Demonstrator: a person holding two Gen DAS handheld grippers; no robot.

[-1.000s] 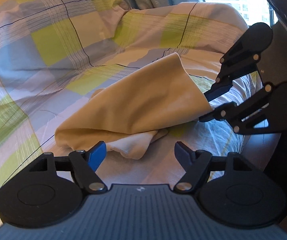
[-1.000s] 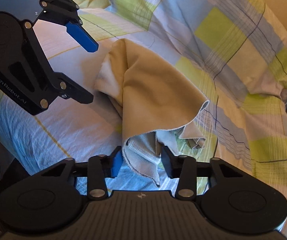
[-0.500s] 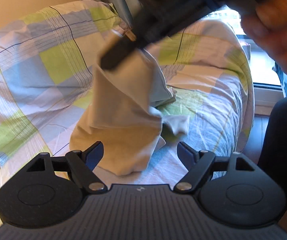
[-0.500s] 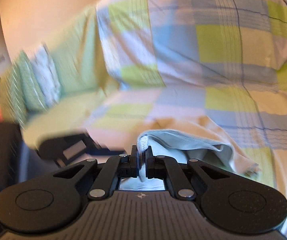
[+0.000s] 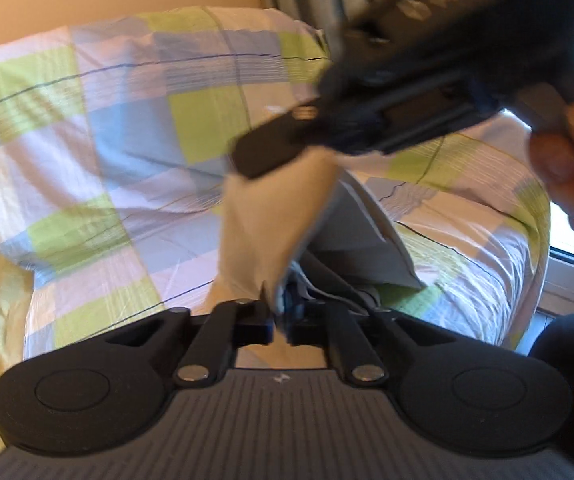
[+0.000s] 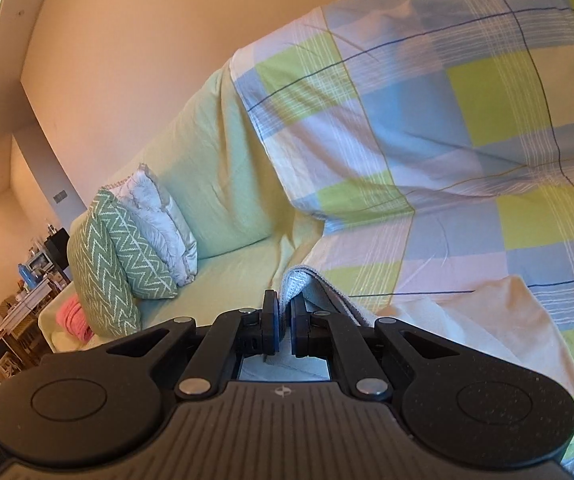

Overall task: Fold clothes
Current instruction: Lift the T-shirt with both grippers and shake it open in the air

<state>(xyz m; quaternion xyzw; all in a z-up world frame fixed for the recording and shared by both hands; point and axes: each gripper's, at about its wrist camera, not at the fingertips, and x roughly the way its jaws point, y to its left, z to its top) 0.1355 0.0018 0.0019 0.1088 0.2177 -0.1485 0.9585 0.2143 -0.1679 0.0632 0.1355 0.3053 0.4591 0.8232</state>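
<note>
A cream garment (image 5: 271, 224) hangs in the air over a checked bedsheet (image 5: 127, 128). My left gripper (image 5: 281, 316) is shut on its lower edge. The right gripper, blurred, crosses the top of the left wrist view (image 5: 367, 120) and holds the garment's upper edge. In the right wrist view my right gripper (image 6: 284, 320) is shut on a grey-white hemmed fold of the garment (image 6: 307, 284), and the cream cloth (image 6: 507, 320) trails down to the right.
The checked sheet (image 6: 447, 140) covers the sofa back and seat. A pale green cover (image 6: 215, 168) lies to the left with a chevron cushion (image 6: 119, 248), a white cushion (image 6: 159, 208) and a pink item (image 6: 73, 316). A window (image 5: 567, 248) is at right.
My left gripper has closed on the garment's lower edge. My right gripper has lifted the upper edge higher and its view has swung toward the sofa's left end.
</note>
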